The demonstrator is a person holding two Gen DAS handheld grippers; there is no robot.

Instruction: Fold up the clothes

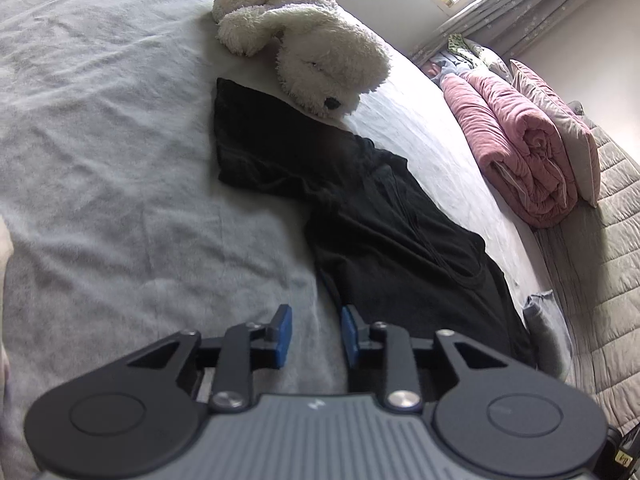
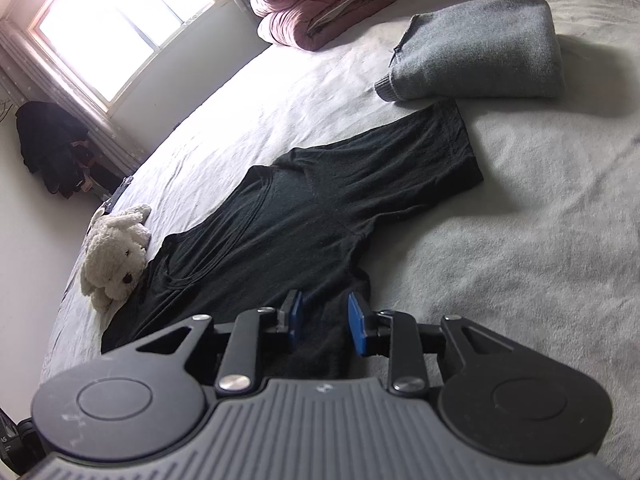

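A black T-shirt point(image 1: 360, 208) lies spread and creased on the pale grey bedsheet point(image 1: 120, 160). It also shows in the right wrist view point(image 2: 312, 208), with one sleeve reaching towards a folded grey garment. My left gripper point(image 1: 316, 334) is open, with blue pads, and hovers at the shirt's near left edge, over sheet and cloth. My right gripper point(image 2: 325, 322) is open and hovers above the shirt's near part, close to its right edge. Neither gripper holds anything.
A white plush dog point(image 1: 304, 40) lies at the shirt's far end and also shows in the right wrist view point(image 2: 114, 256). A folded grey sweater point(image 2: 476, 54) lies by the sleeve. A rolled pink quilt point(image 1: 516, 148) sits at the bed's head. A window point(image 2: 116, 24) is beyond.
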